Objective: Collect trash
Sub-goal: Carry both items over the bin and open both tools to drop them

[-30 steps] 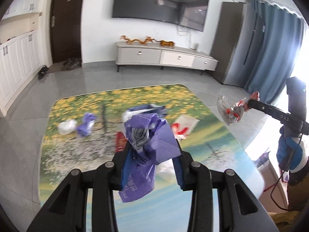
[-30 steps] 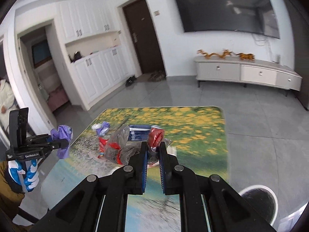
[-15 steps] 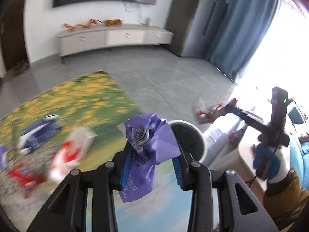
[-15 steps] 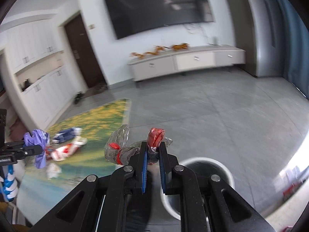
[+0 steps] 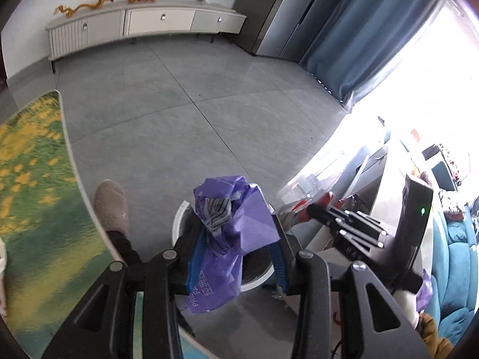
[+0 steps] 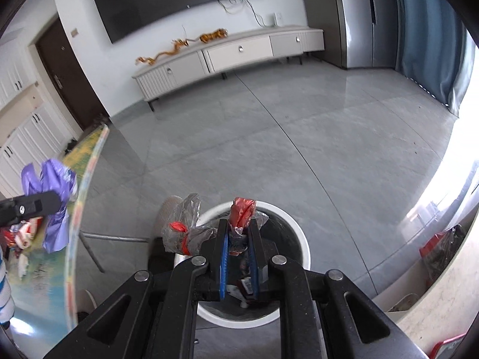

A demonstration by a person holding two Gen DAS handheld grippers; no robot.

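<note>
- In my left wrist view, at the far left, the table [image 5: 33, 197] with its green and yellow printed top curves down the frame edge; just right of its rim, lower left of centre, a person's grey slipper [image 5: 111, 206] rests on the grey floor.
- At lower centre, my left gripper [image 5: 236, 251] has the crumpled purple wrapper [image 5: 230, 233] between its blue pads; the jaws are opening at this moment, yet the wrapper sits wedged between them; behind it, the white bin [image 5: 184, 224] shows only as an arc of rim.
- To the right of centre in that view, my right gripper [image 5: 308, 209] reaches in from the lower right, its tips over the bin with the clear and red plastic wrapper [image 5: 292, 214] at them.
- At upper left of that frame, a low white cabinet [image 5: 134, 27] runs along the wall; blue curtains [image 5: 374, 36] hang at upper right.
- In my right wrist view, at centre left, the left gripper's finger [image 6: 33, 205] juts in with the purple wrapper [image 6: 55, 197] bunched around it, beside the table's edge [image 6: 77, 209].
- At lower centre, the right gripper [image 6: 239, 242] is clamped nearly closed on the clear and red plastic wrapper [image 6: 191, 230]; a red tuft stands above the pads, a clear bunch hangs to their left.
- Directly beneath it the white bin [image 6: 302, 248] opens, with scraps lying inside; its rim rings the fingertips.
</note>
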